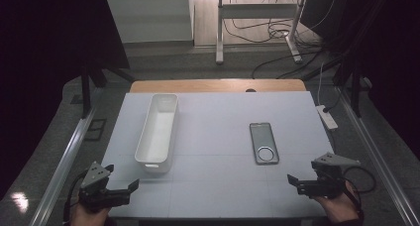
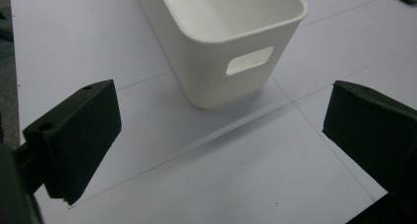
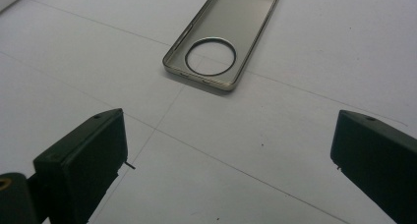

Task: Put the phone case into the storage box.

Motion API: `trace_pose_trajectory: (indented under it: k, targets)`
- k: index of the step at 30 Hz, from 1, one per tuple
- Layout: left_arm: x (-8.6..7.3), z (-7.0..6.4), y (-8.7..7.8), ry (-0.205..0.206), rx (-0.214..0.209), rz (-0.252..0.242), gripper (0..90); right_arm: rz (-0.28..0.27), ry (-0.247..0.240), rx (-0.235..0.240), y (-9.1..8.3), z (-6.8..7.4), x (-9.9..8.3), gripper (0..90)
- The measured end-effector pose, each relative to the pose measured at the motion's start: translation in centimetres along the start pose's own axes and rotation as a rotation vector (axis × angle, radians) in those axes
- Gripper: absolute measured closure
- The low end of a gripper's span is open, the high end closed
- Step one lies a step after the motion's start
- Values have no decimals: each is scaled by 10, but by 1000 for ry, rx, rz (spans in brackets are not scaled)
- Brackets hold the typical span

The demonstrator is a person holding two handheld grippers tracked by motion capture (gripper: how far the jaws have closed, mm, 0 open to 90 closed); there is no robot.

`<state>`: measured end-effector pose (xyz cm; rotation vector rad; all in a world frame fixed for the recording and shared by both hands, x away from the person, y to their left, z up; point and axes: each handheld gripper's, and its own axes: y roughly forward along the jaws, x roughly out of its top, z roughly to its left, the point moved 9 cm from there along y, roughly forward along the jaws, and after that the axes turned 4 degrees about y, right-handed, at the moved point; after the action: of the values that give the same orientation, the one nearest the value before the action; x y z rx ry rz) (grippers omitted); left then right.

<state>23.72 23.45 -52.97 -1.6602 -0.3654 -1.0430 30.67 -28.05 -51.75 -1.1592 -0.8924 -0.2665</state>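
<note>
A long white plastic bin (image 1: 158,129) with a handle slot in its near end stands left of centre on the white table (image 1: 218,191). A phone case (image 1: 263,142) with a metallic rim and a round ring lies flat right of centre. My left gripper (image 1: 121,177) hovers open at the near left corner, a short way in front of the bin (image 2: 206,71); its jaws (image 2: 223,135) stand wide with nothing between them. My right gripper (image 1: 303,172) is open at the near right, just short of the case (image 3: 231,22), and its jaws (image 3: 228,155) are spread over bare table.
A wooden tabletop edge (image 1: 218,85) runs behind the white board. A white power strip (image 1: 327,116) lies off the right edge. Metal rails (image 1: 64,161) flank both sides. Desk legs (image 1: 219,32) and cables stand on the floor beyond.
</note>
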Motion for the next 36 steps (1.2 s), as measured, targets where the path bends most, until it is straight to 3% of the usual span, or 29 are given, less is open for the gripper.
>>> trace_pose_trajectory:
  k: [9, 19, 36]
  targets:
    - [0, -1, 0, 16, -2, 4, 23, 14, -27, -12, 2, 2, 0, 35]
    - [-1, -5, 1, 55, -7, 11, 28, 15, -1, -10, 2, -1, 0, 35]
    - [0, -7, 0, 59, -32, -2, 28, 32, 13, -18, 5, -2, 3, 2]
